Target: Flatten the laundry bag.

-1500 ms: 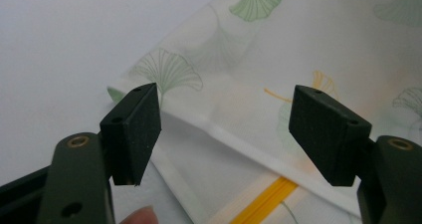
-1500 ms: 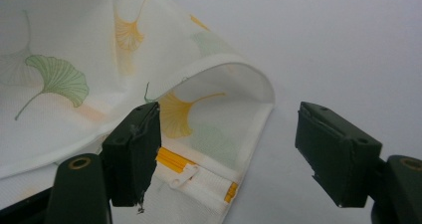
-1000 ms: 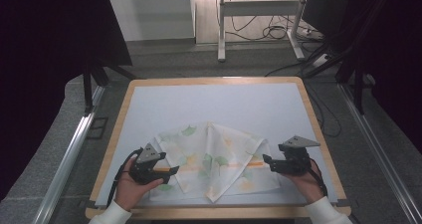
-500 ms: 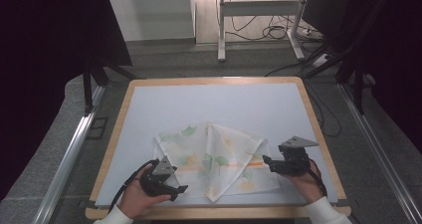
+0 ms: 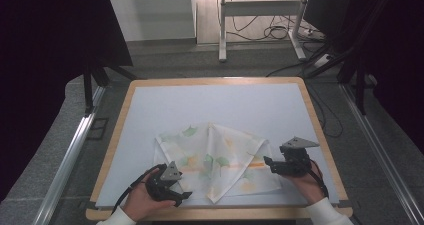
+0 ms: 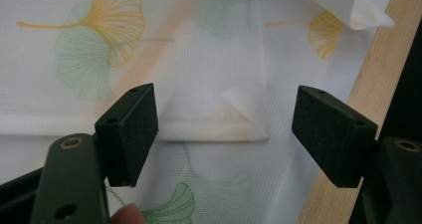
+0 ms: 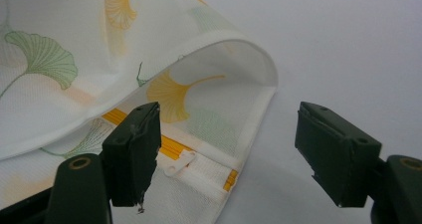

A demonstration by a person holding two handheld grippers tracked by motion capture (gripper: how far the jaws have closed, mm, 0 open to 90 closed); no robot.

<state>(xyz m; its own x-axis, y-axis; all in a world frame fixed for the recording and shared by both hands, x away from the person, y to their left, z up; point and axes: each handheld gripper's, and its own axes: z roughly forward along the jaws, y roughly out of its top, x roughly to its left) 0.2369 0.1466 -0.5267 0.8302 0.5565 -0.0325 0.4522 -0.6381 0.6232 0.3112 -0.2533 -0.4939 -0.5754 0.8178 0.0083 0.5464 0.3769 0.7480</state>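
- At the near edge of the table [image 5: 115,150], toward the near left corner, we see the left tool [image 5: 172,185] held in a hand [image 5: 137,202]. It sits just at the near left part of the cloth [image 5: 215,160].
- In the left gripper view, this tool's jaws stand wide apart and hold nothing. Between them lies a hemmed corner of the cloth with a small folded tip, and the wooden rim of the table runs at the right.
- A fingertip [image 6: 127,215] shows at the bottom of that view, just beside the left jaw.
- Toward the near right corner, the right tool [image 5: 272,164] is at the right edge of the cloth, held by the other hand [image 5: 307,182].
- In the right gripper view, its jaws are also wide open and empty. The cloth edge there curls up in a soft fold, and an orange stripe [image 7: 171,147] runs under it.
- The cloth, white with green and yellow leaf prints, lies on the near half of the table, with folded layers that meet at a point in the middle.
- The far half of the table is a plain pale surface.
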